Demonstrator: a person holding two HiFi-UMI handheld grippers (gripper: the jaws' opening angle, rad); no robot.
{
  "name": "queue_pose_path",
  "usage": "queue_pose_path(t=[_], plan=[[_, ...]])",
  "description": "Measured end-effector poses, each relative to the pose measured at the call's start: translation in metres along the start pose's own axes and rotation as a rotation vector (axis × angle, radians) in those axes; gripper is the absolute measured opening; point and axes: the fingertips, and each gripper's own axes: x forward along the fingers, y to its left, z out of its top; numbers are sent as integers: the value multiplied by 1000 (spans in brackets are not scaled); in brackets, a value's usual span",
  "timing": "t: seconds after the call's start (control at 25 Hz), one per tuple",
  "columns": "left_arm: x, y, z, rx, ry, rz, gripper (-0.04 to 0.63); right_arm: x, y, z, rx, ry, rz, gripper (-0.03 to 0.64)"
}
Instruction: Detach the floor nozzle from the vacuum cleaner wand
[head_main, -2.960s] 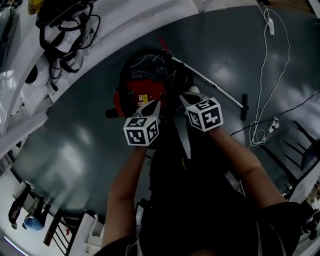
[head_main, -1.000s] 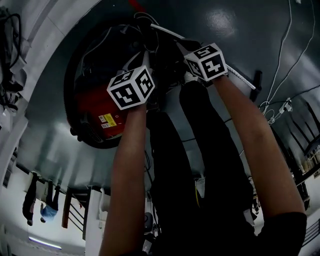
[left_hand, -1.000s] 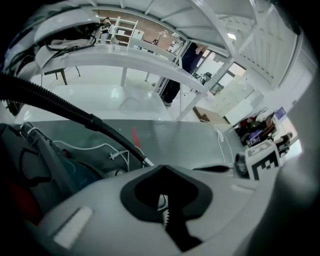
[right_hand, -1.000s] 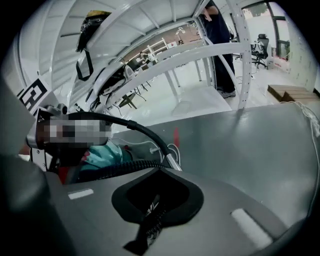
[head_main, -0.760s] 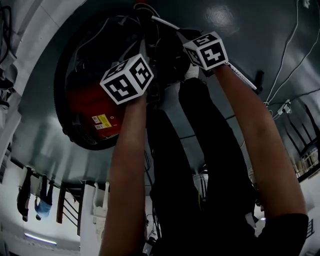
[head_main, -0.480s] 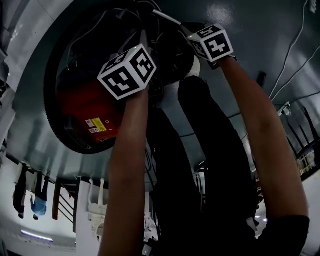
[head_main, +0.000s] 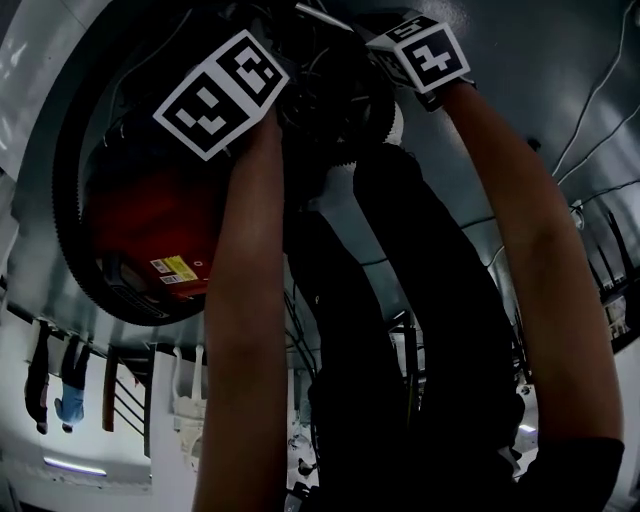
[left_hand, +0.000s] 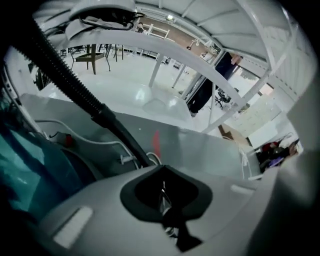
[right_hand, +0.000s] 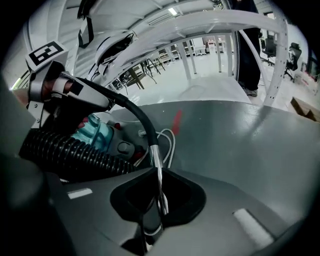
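Note:
The red vacuum cleaner body (head_main: 150, 225) fills the head view's left, with its black corrugated hose (right_hand: 65, 152) coiled beside it. A curved black tube leads from the hose handle into the chrome wand (right_hand: 156, 160), which runs straight down toward my right gripper (right_hand: 161, 202). That gripper's jaws are opening by a narrow slit, and I see nothing pressed between them. My left gripper (left_hand: 163, 196) is shut, with the hose (left_hand: 65, 82) passing just above it. Its marker cube (right_hand: 45, 52) sits by the hose handle. The floor nozzle is hidden.
A see-through teal dust bin (left_hand: 30, 170) lies at the left. White cable (right_hand: 167, 140) loops on the grey floor near a red tape mark (right_hand: 176, 120). White frame bars (left_hand: 165, 52) and chairs (left_hand: 92, 52) stand beyond, and a person (left_hand: 210, 85) waits farther back.
Both grippers have sunk toward the vacuum cleaner, which now looks much larger in the head view. The left marker cube has rolled and moved up and left in the picture.

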Motion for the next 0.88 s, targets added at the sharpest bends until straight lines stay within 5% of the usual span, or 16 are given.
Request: queue_pose_path(t=[0.24,0.64,0.88], plan=[[11,16,-4,-44,-26,23,8,17,-8,-5,-55,65,55,85],[23,22,-1,-23,-33,26,8,40,-2,-74,-249,263,84,149],[25,17,0,-17,-39,4,8,53,1,-89,-209,354,149,183]])
